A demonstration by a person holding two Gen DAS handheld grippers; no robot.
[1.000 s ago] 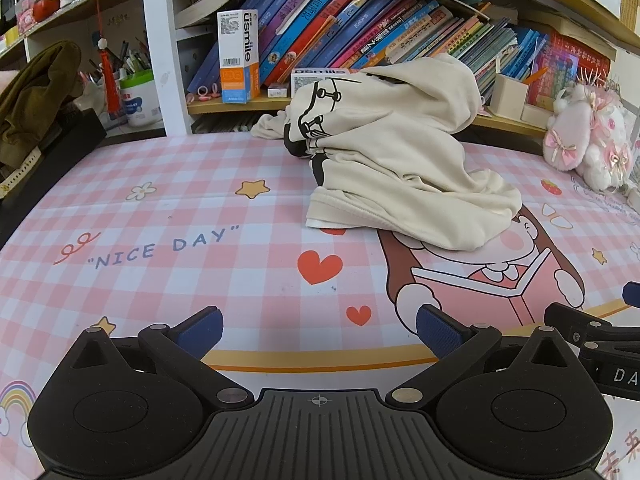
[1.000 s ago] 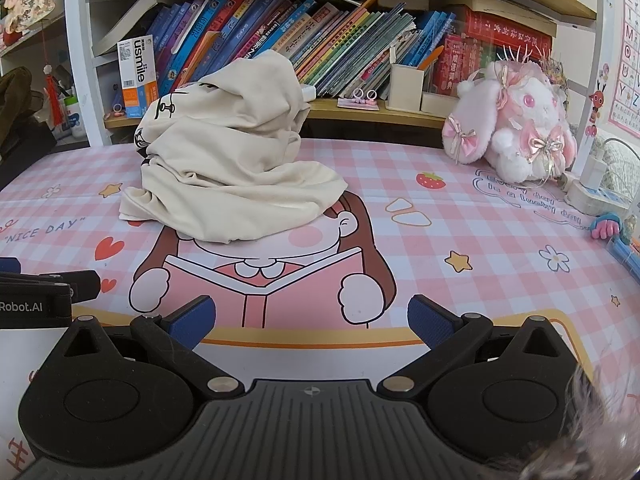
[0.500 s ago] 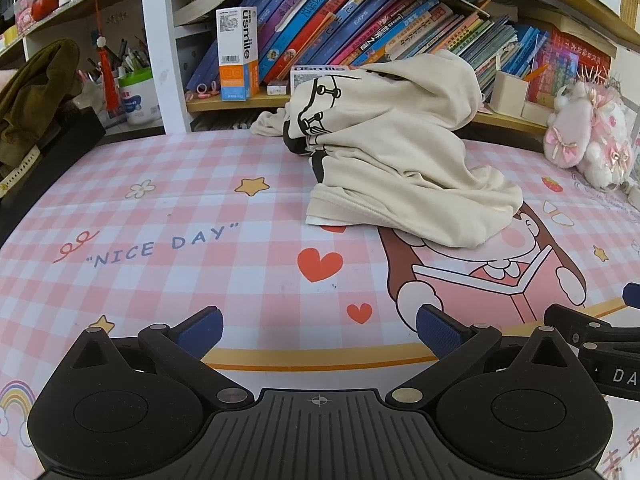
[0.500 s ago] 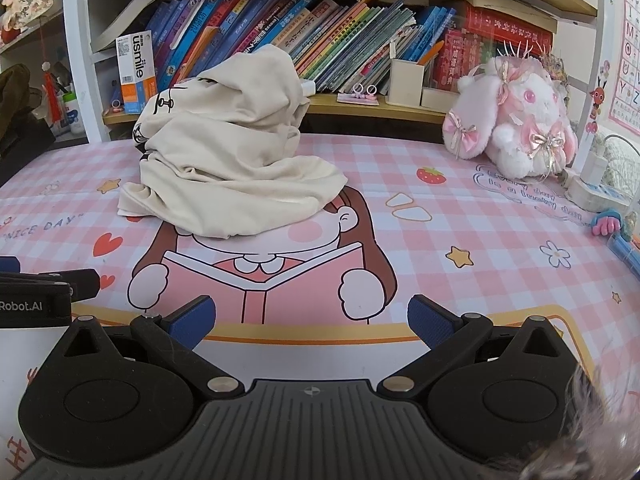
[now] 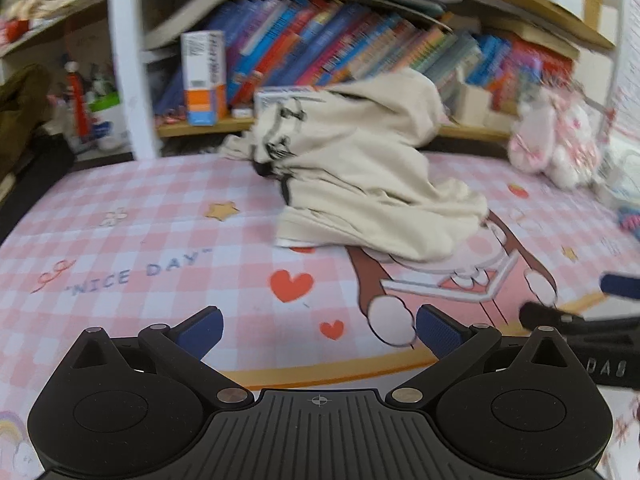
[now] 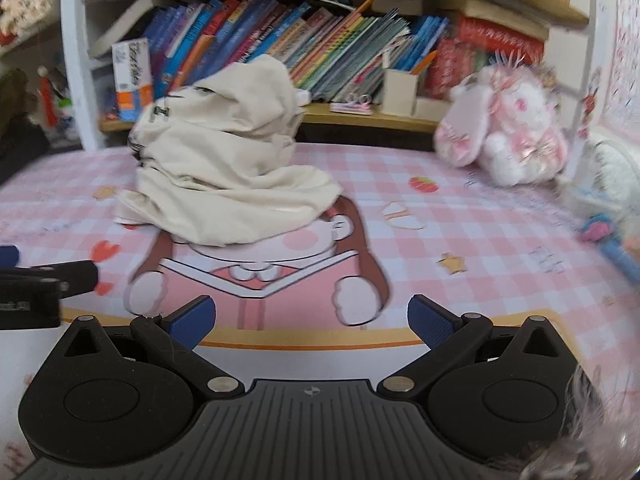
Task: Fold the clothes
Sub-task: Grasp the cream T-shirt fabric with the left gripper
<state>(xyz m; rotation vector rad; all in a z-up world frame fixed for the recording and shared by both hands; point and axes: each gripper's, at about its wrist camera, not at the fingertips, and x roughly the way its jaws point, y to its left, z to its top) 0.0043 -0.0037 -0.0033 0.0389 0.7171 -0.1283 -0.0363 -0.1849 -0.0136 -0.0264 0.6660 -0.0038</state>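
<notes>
Cream garment heaped on the pink mat, both grippers empty

Cream garment point(image 5: 372, 184) lies crumpled in a tall heap at the back of the table point(image 5: 132, 216), on its pink checked cartoon mat, just in front of the bookshelf point(image 6: 304, 44). A pink plush rabbit point(image 6: 504, 132) sits to its right, near the shelf edge. Left hand-held gripper point(image 5: 319, 330) and right hand-held gripper point(image 6: 311, 322) both stand wide apart, holding nothing, over bare mat well short of the heap
</notes>
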